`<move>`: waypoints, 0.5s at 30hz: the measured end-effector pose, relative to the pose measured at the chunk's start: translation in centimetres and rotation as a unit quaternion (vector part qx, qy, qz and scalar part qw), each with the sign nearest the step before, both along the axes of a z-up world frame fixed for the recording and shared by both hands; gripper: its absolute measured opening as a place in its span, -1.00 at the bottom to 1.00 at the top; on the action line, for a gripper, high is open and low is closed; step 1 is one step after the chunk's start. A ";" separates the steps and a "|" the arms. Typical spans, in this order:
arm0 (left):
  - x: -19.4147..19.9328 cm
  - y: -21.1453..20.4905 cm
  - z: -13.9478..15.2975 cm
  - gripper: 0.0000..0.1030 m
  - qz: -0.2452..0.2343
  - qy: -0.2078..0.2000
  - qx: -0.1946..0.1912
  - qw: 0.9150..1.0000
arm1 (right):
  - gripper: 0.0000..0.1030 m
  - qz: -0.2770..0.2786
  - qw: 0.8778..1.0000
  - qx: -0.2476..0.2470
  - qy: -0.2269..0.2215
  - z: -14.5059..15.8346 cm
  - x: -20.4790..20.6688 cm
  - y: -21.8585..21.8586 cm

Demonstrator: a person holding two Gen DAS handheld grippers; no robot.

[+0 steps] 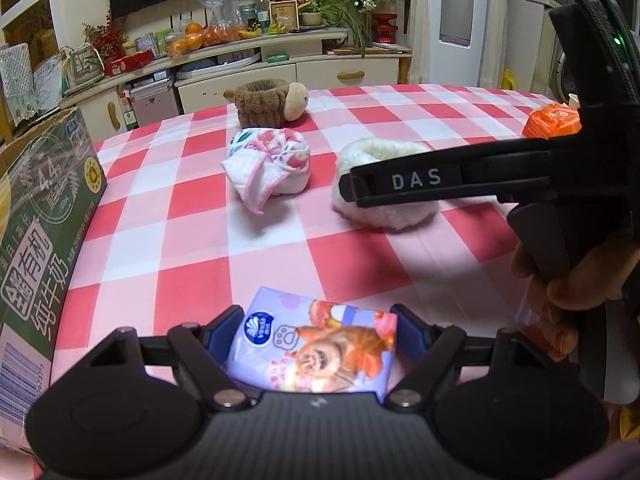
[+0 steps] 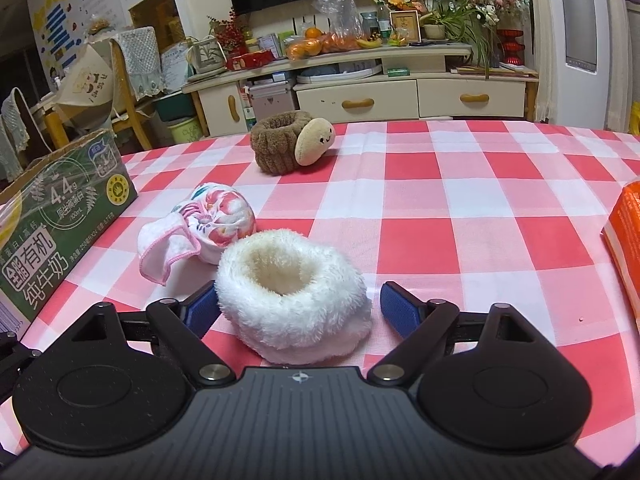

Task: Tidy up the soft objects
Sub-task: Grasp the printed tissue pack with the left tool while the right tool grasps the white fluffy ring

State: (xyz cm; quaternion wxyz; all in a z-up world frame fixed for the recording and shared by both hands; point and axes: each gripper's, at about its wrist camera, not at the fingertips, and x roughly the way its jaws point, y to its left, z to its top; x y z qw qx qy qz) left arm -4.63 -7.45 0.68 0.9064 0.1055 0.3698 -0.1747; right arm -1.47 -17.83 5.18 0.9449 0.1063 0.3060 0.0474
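Lilac wrapper: the tissue pack [image 1: 316,346] lies between the blue pads of the left gripper [image 1: 320,330], low and close to the camera, on the checked tablecloth [image 1: 192,256].
Left claw: narrowed to about the pack's width, pads at its two sides; whether they press yet, I cannot tell.
Right claw: the right gripper [image 2: 296,302] stands wide, straddling the white fluffy cuff [image 2: 292,296], left pad brushing the pile, right pad clear of it.
Doing it well: my read is to squeeze the pack on its flat sides only until the film dimples, keep it level, then lift straight.
Cuff advice: centre it first, since the fleece will likely compress a lot before the pads bite.
Likely destination: the open milk carton [image 2: 60,220] at the left table edge, though that is a guess.
Count, tissue packs: one lilac, plus one orange packet [image 2: 624,240] at the right.
Count, rolled floral cloths: one [image 2: 208,228].
Count, fluffy cuffs: one white.
Count, brown plush toys: one [image 2: 292,142].
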 end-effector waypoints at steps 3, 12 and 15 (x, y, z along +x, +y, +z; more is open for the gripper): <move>0.5 0.2 0.2 0.52 0.005 0.004 -0.004 1.000 | 0.79 0.004 1.000 0.000 0.000 0.0 0.2 0.1; 1.5 1.4 1.1 0.52 0.025 0.003 -0.017 1.000 | 0.40 0.012 1.000 -0.006 -0.001 0.0 0.6 0.4; 1.6 1.8 1.7 0.52 0.029 -0.003 -0.021 0.999 | 0.21 0.013 1.000 -0.007 -0.005 0.0 0.7 0.6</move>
